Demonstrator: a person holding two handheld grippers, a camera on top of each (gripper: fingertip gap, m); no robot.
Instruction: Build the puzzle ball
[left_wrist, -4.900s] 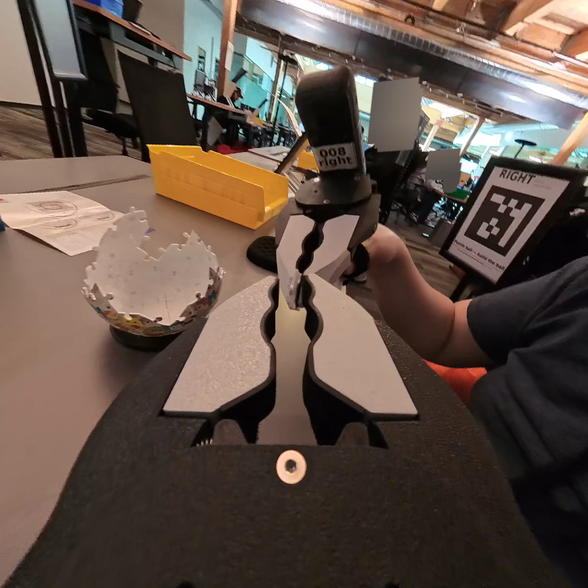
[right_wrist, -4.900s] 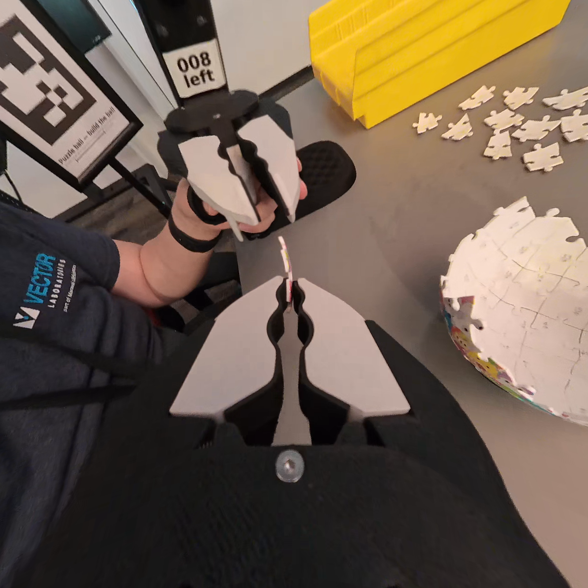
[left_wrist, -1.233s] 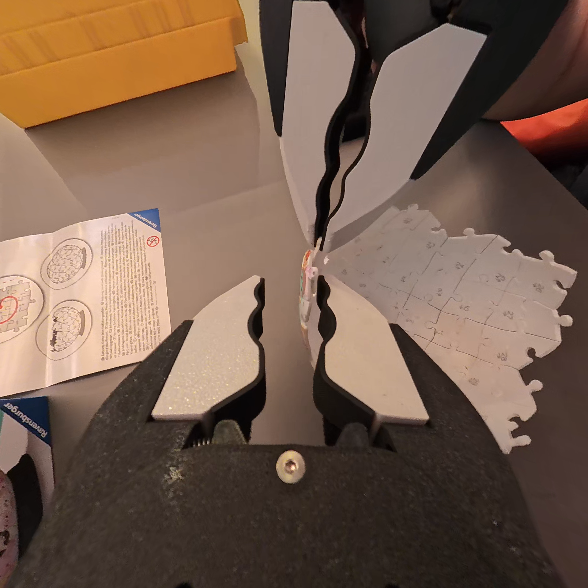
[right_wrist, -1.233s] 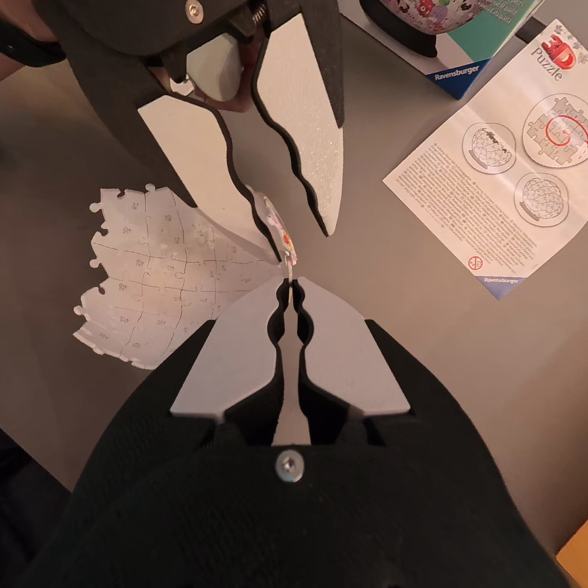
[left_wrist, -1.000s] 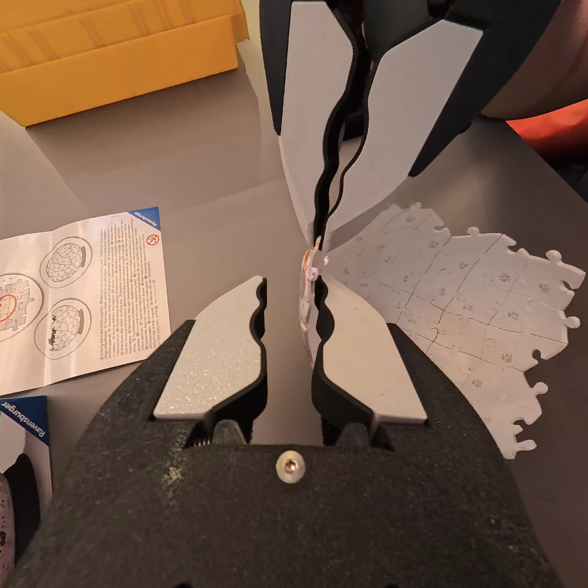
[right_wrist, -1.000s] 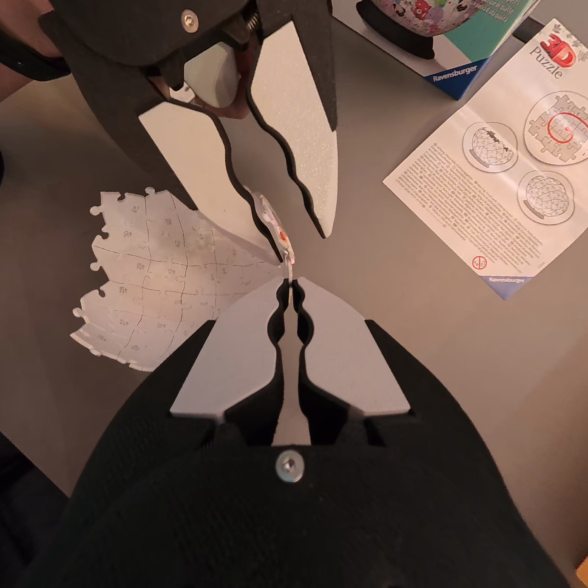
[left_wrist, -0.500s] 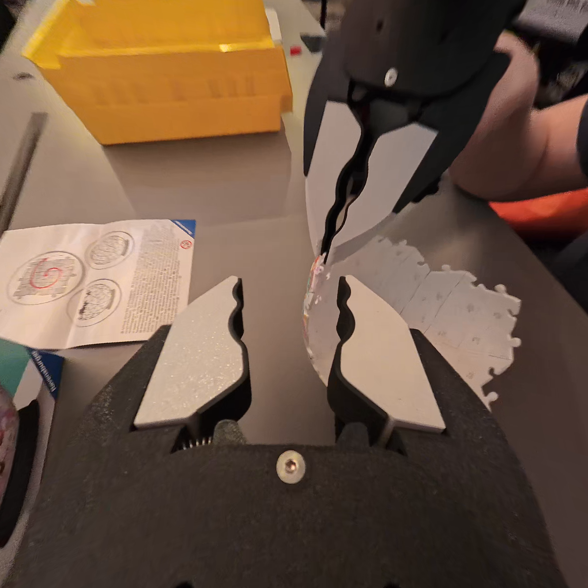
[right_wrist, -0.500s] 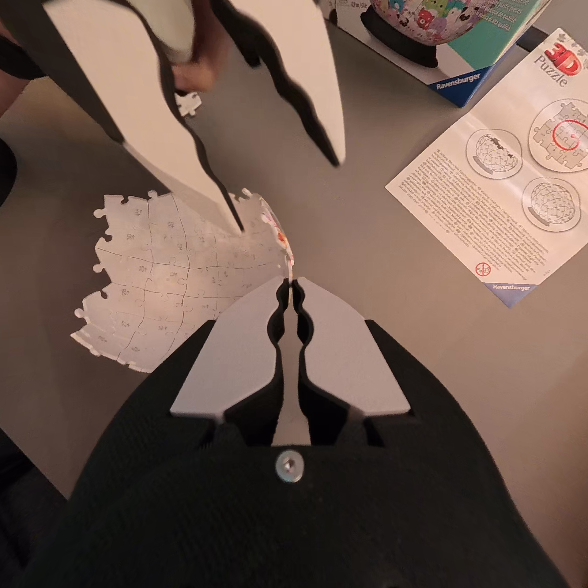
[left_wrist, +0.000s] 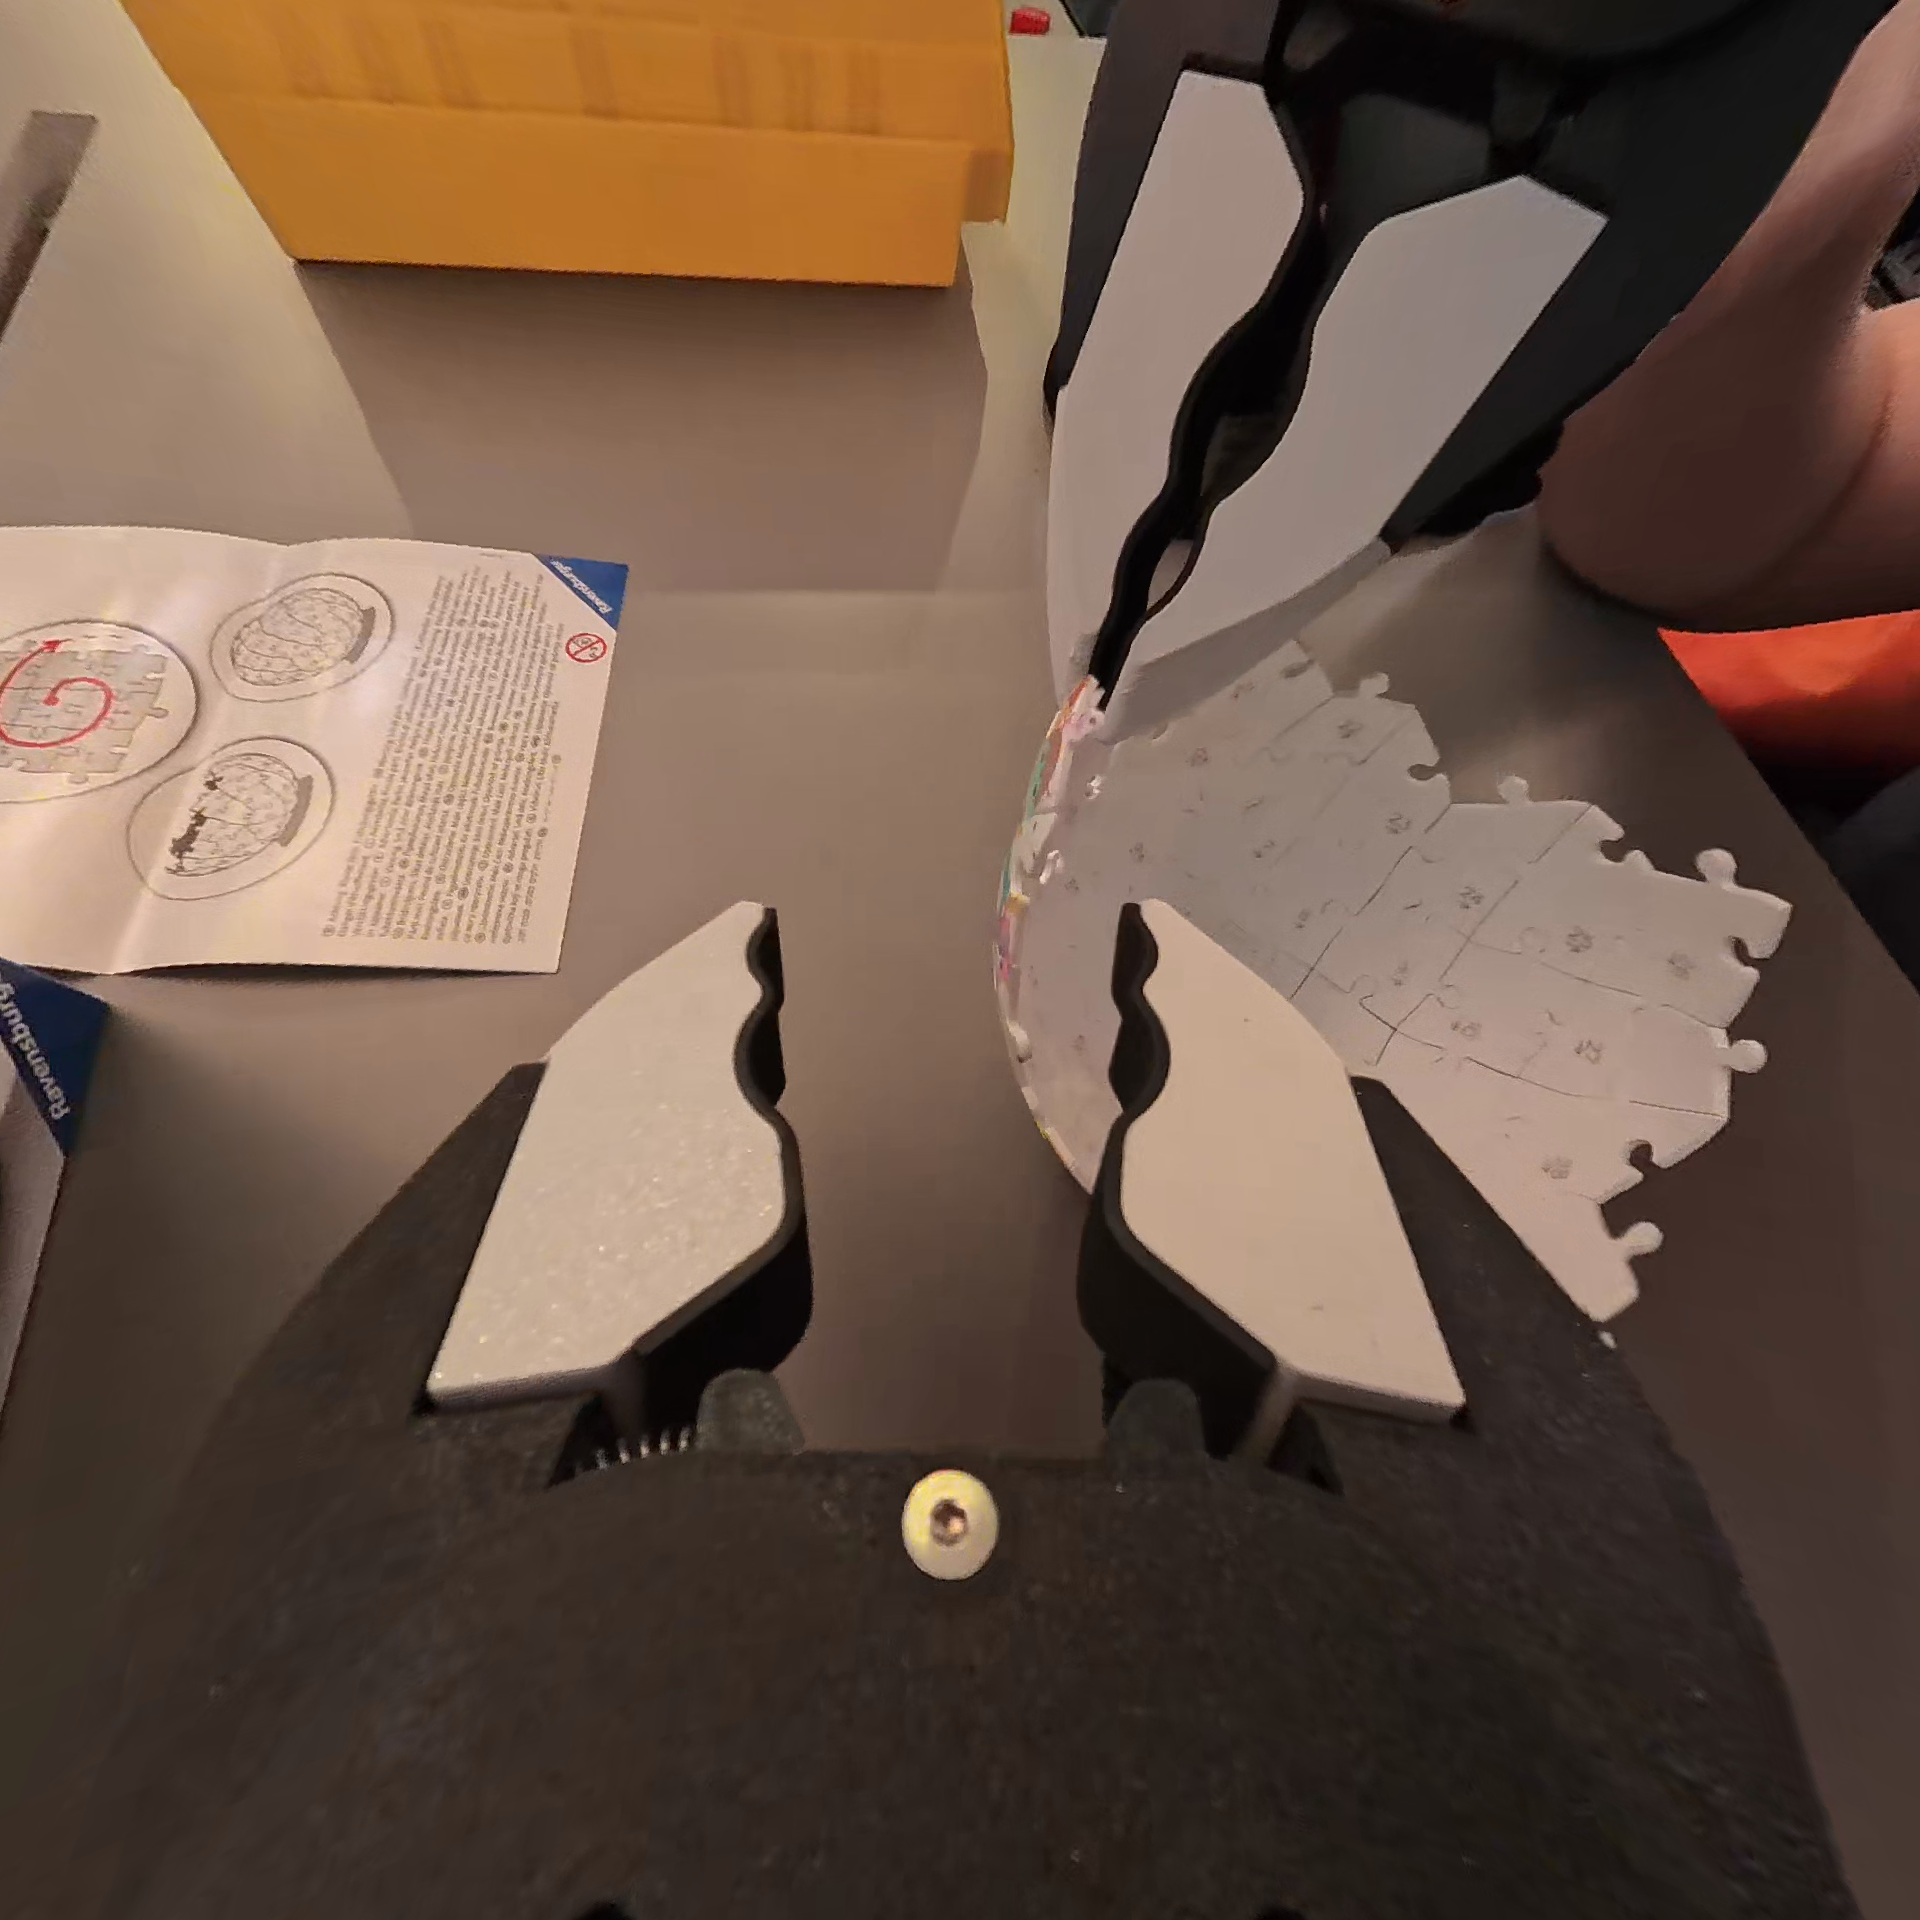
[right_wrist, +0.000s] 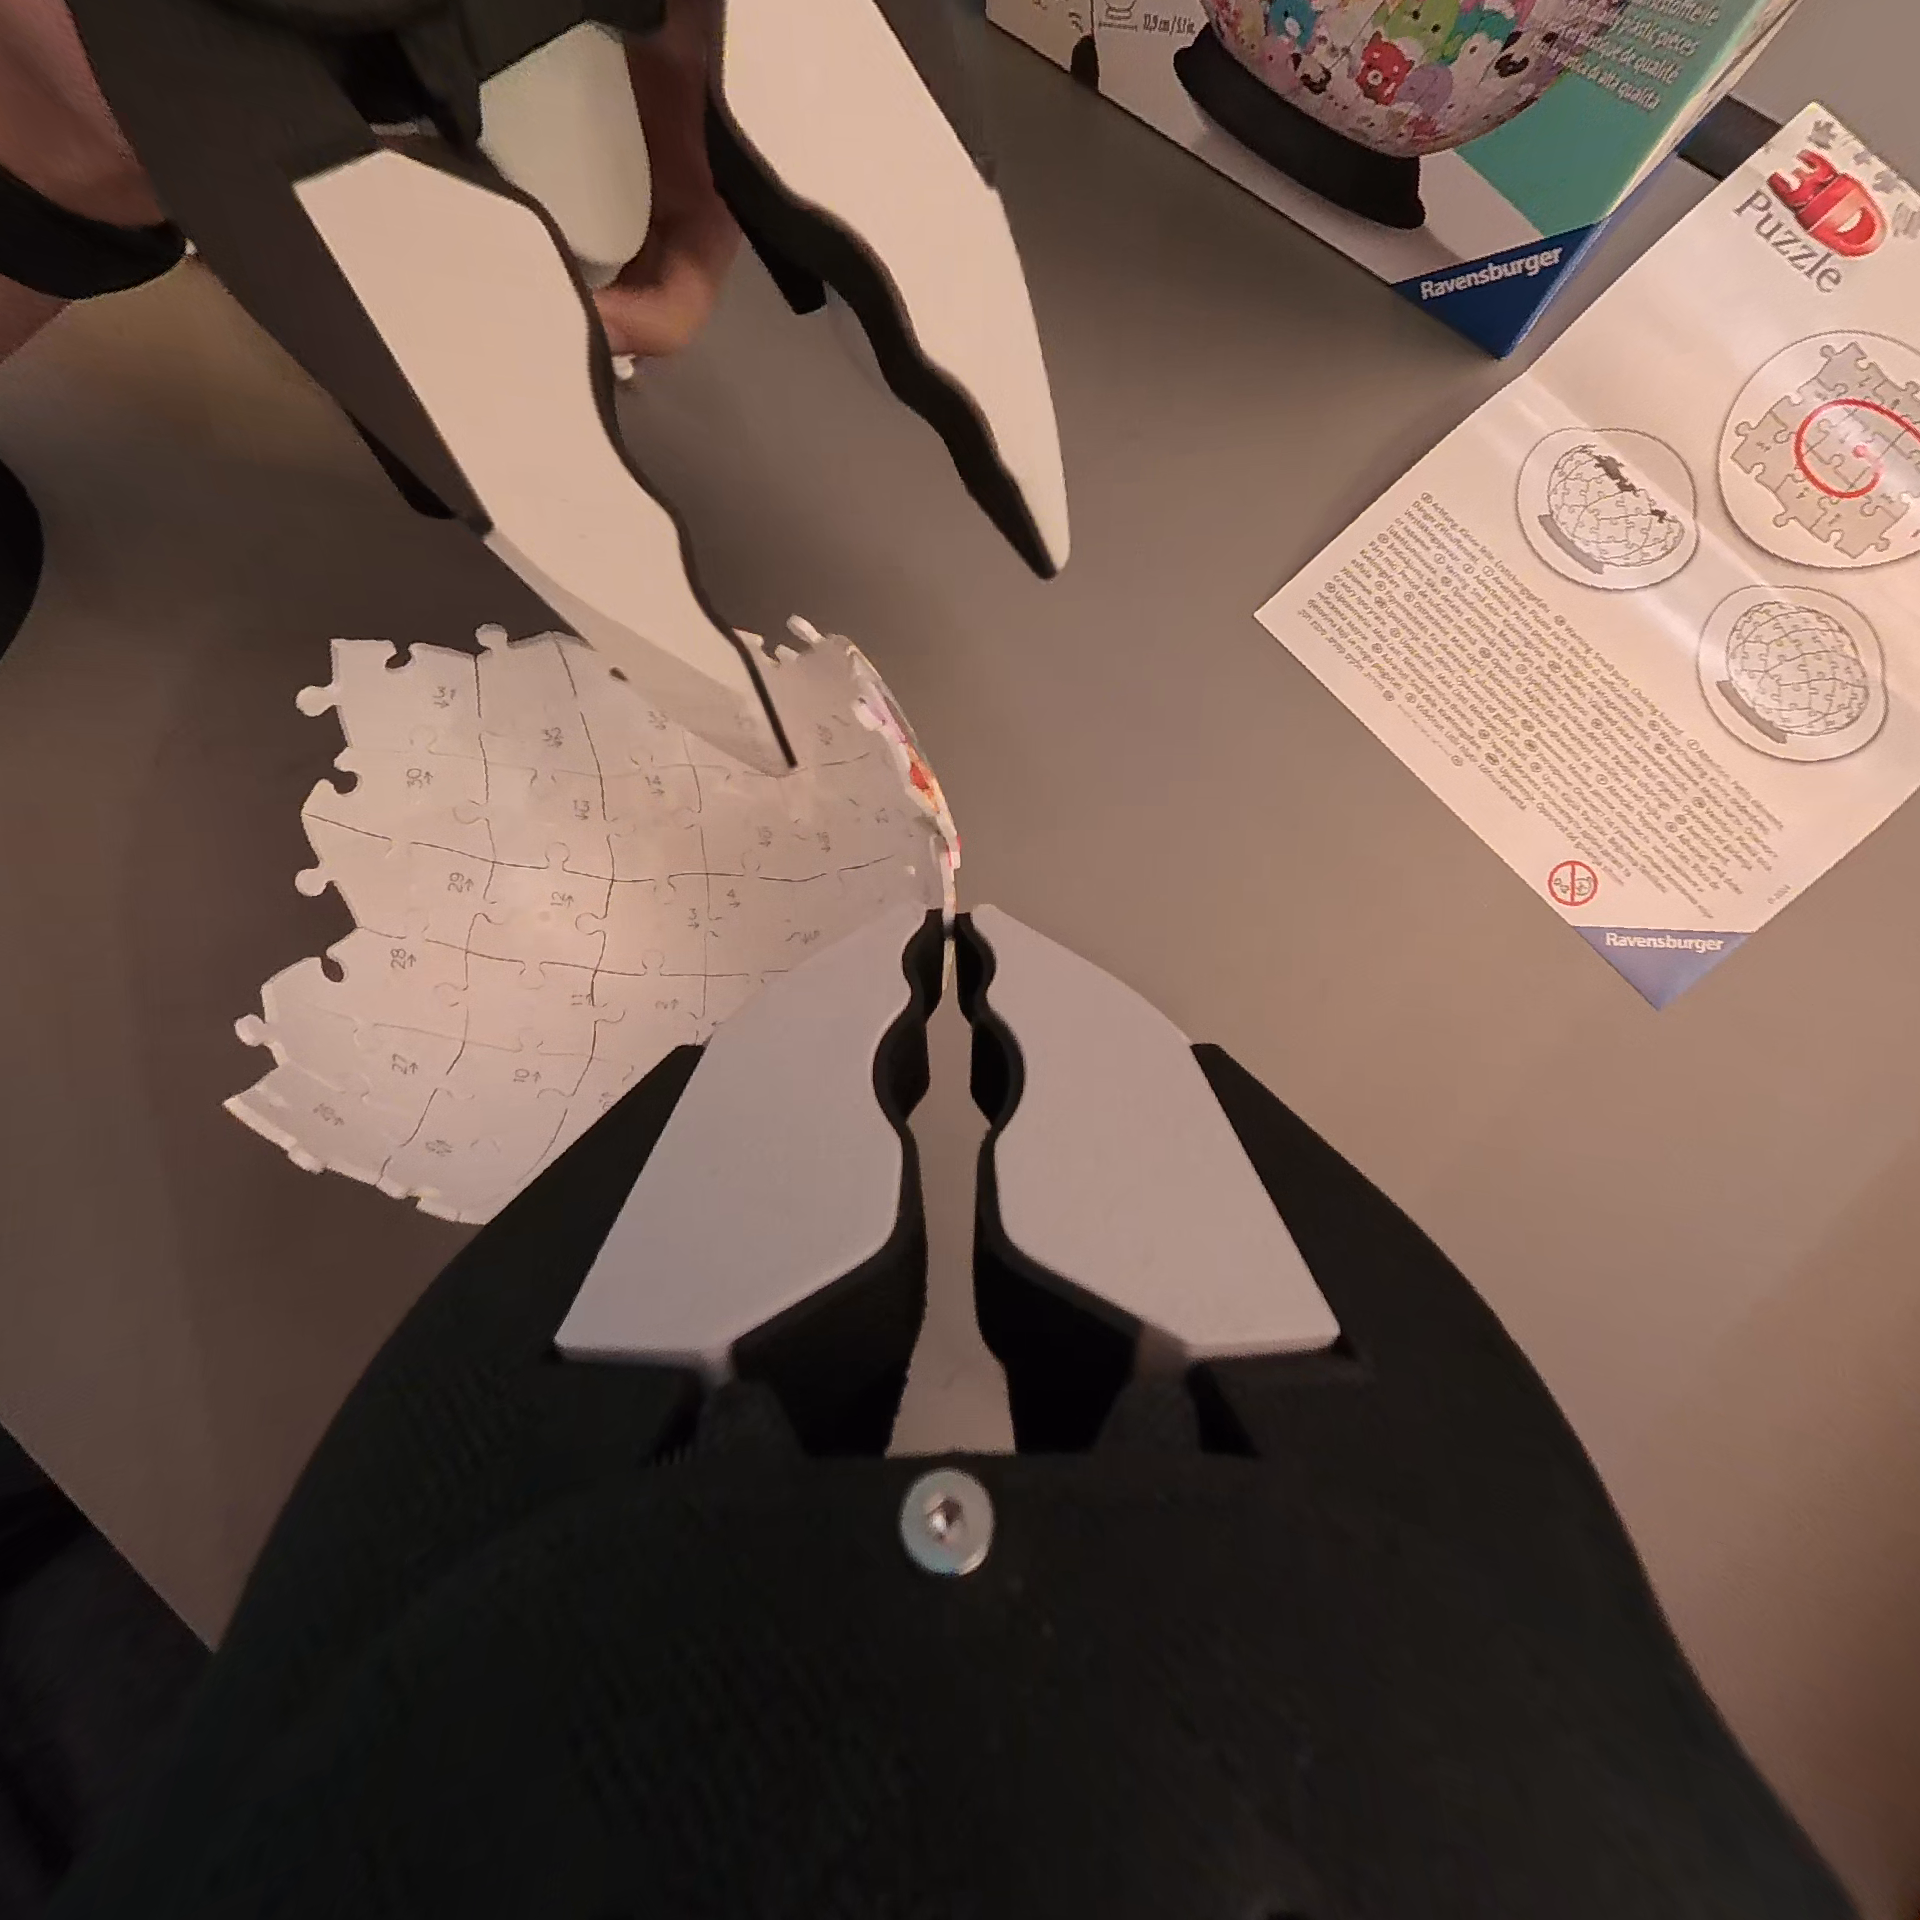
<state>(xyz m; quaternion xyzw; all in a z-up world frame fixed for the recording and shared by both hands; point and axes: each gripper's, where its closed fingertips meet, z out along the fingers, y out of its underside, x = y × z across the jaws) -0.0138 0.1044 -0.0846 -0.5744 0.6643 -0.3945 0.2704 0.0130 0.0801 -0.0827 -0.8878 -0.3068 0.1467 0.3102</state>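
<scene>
A grey tabletop (left_wrist: 831, 499) carries everything. On it lies an unfolded instruction leaflet (left_wrist: 301, 748) with round diagrams, flat and just beside the corner of a puzzle box (right_wrist: 1475, 156) with a blue edge. A yellow bin (left_wrist: 582, 135) stands at the far side. The half-built puzzle ball shell (right_wrist: 540, 914), white inside and coloured outside, rests on the tabletop on its curved side, apart from the leaflet.
</scene>
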